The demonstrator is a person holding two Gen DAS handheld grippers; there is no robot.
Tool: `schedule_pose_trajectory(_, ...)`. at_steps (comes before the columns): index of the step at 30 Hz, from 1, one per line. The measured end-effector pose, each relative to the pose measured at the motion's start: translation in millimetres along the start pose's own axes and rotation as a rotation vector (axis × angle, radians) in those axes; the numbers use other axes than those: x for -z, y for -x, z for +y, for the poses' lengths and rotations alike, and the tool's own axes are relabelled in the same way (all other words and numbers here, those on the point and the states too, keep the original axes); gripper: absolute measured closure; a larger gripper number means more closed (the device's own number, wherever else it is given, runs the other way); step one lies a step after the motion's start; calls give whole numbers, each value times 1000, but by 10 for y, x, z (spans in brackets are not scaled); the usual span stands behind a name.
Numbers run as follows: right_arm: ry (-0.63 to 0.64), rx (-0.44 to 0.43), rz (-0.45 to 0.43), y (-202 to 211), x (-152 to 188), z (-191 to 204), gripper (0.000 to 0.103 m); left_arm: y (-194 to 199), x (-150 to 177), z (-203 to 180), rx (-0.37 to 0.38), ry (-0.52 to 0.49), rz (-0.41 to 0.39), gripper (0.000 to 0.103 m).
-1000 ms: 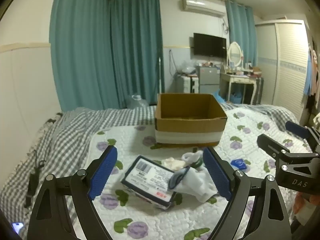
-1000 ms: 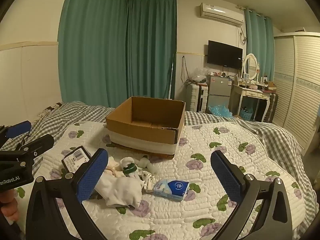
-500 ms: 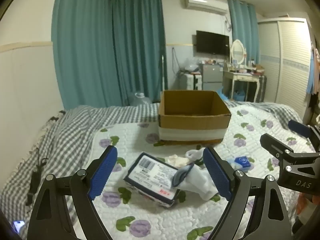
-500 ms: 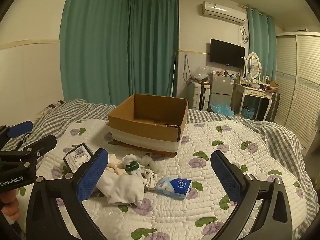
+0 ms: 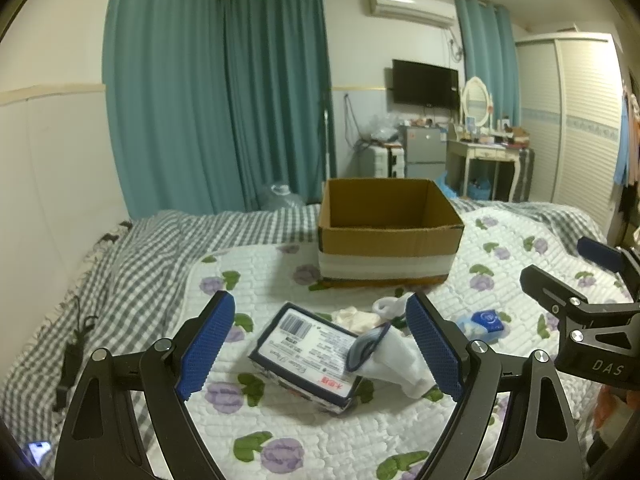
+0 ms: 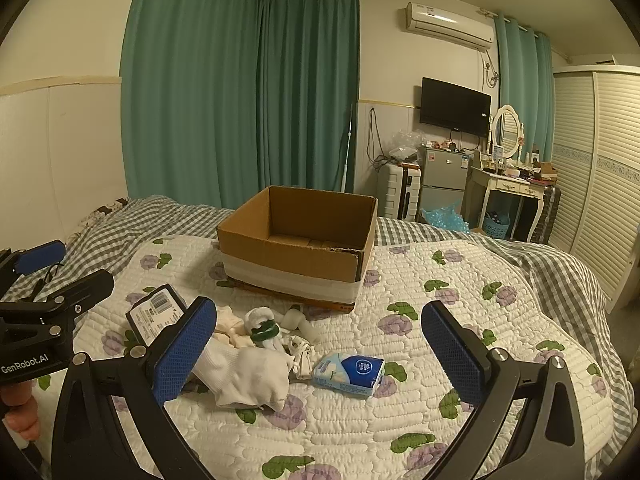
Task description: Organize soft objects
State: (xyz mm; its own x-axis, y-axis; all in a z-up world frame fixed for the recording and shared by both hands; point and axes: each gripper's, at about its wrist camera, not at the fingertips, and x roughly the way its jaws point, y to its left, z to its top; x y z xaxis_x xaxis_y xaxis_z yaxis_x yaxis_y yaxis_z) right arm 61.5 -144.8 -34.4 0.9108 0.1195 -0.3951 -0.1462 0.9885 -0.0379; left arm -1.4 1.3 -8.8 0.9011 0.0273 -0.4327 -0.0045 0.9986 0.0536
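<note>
On the quilted floral bedspread (image 6: 460, 280), just in front of the open cardboard box (image 6: 298, 246): a loose heap of soft goods, none yet boxed. Box interior appears bare as far as visible. Heap comprises a white sock (image 6: 244, 376) nearest, a cream cloth (image 5: 352, 316) and a small white bundle with a green band (image 6: 264, 330) closer to the box, and a blue tissue pack (image 6: 350, 372) lying just right of the sock. Flat barcoded packet (image 5: 308, 350) to the left of the heap, tilted, one edge touching the sock.

Left gripper (image 5: 316, 354): jaws spread wide, nothing held, poised above the packet and sock. Right gripper (image 6: 316, 354): likewise spread wide and empty, above the sock and tissue pack.

Step in hand, as judged: first pick, no contact made. Recommended practice:
- Take one item per claw; sock for one, tissue pack for the other.
- Straddle the sock at its bulkiest fold, press slightly into the bedspread, then close fully; thin fabric slips otherwise.
- Avoid pinching quilt along with cloth.
- Keep the two claws apart; both converge on the same heap.
- Lift clear of the box's near wall before release.
</note>
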Motion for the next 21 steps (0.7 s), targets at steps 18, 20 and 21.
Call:
schedule_pose_trajectory(18, 7, -3, 6, -4, 45, 11, 0, -17, 5, 1, -2, -2, 6, 14)
schedule_pose_trajectory(20, 10, -4, 10, -22, 63, 13, 0, -16, 7, 3, -3, -3, 7, 14)
schedule_pose_trajectory(21, 11, -5, 11, -24, 63, 13, 0, -20, 8, 4, -3, -3, 7, 14)
